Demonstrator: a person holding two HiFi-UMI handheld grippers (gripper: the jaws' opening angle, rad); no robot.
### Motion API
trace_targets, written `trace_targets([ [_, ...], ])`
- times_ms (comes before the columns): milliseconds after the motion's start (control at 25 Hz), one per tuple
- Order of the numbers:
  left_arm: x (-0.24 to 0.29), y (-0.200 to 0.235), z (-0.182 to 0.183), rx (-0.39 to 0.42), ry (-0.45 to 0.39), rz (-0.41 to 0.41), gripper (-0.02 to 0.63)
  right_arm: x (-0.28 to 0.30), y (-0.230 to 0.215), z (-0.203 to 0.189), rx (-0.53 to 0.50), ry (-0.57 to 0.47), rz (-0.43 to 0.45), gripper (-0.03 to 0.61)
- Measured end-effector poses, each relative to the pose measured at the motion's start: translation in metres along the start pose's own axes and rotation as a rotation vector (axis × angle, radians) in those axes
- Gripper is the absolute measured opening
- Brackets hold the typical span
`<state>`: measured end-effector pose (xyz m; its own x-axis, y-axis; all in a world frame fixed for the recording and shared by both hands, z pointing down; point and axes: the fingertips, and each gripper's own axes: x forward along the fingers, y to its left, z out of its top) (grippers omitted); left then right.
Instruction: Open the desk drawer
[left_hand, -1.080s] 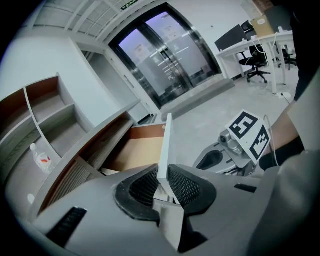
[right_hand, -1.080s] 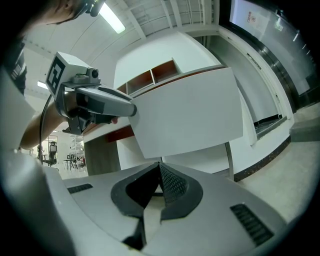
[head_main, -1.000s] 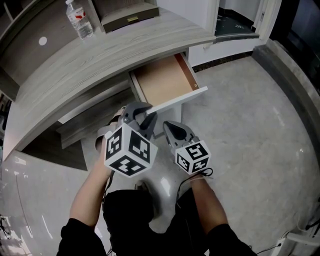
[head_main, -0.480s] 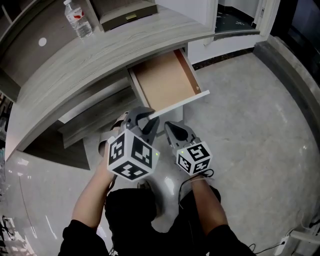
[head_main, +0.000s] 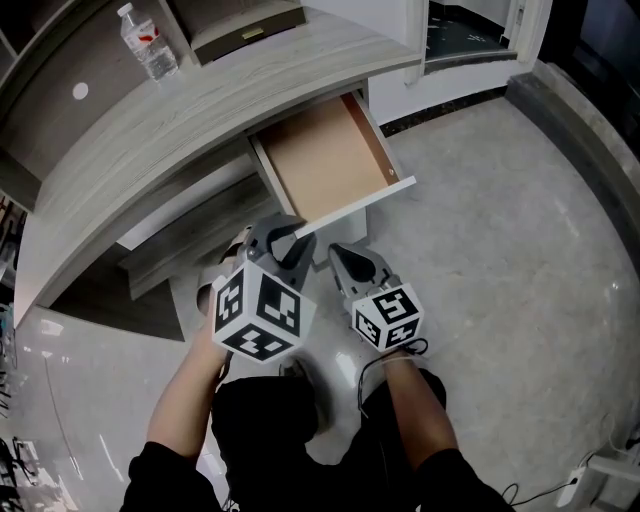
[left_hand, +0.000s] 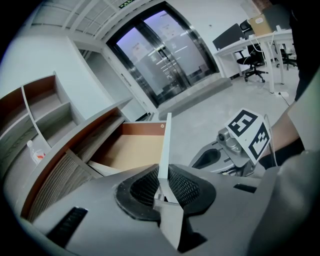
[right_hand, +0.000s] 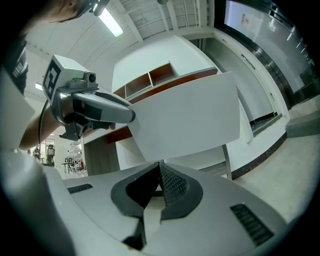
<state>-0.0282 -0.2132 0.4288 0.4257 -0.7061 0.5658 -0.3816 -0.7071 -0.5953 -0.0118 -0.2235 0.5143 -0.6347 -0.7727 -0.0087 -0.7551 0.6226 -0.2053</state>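
Two tools: the left hand-held gripper (head_main: 283, 232), jaws just closed in, pinches the white front panel (head_main: 375, 197) of the drawer (head_main: 325, 160), pulled out from under the desk (head_main: 200, 100); just right, the right hand-held gripper (head_main: 340, 255) sits closed, empty.

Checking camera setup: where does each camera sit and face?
Head view: on the head, facing steeply down at the open drawer; forearms, left gripper, right gripper show.
Left gripper view: along jaws just closing on the drawer front; right gripper shows.
Right gripper view: along shut jaws toward the drawer front; left gripper shows.
All share the drawer front.
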Motion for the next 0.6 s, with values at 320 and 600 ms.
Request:
trace_targets([
  [320,0.002,-0.0025,-0.0026,-0.037,-0.015,-0.02,0.066,-0.0005,-0.001,0.0008,-0.01,-0.014,-0.008,0.006],
  [600,0.0027,-0.0044,-0.0019,-0.074,-0.036,-0.023,0.068,-0.0038,-0.0059,0.0027,-0.01,-0.011,-0.013,0.006],
])
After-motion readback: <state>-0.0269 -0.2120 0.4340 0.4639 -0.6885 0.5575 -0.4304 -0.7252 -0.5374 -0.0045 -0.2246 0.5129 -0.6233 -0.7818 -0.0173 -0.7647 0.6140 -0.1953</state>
